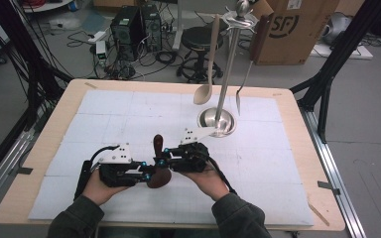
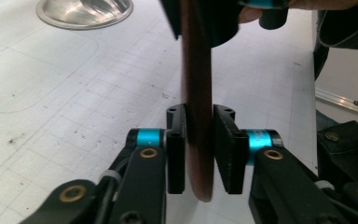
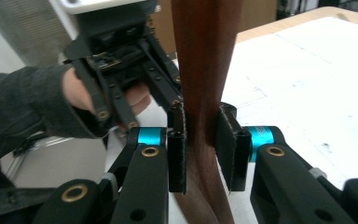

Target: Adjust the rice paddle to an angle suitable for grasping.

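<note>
Both grippers have the dark wooden spoon [image 1: 158,163] pinched between them, near the front edge of the table [image 1: 297,119], a little left of middle.

The left gripper [image 1: 146,176] clamps the spoon's broad lower end; in the left gripper view its pads press either side of the thin brown blade [image 2: 198,116]. The right gripper [image 1: 164,157] nips the handle just above, jaws tight on the wood [image 3: 204,70] in the right gripper view. The spoon stands roughly upright, and whether it is lifted clear of the white mat I cannot tell. Behind, toward the middle of the far half, the steel rack [image 1: 226,74] already carries a pale spoon [image 1: 208,69] and a fork [image 1: 243,84]. My guess: pick-up done, hanging this one on the rack is left.
</note>
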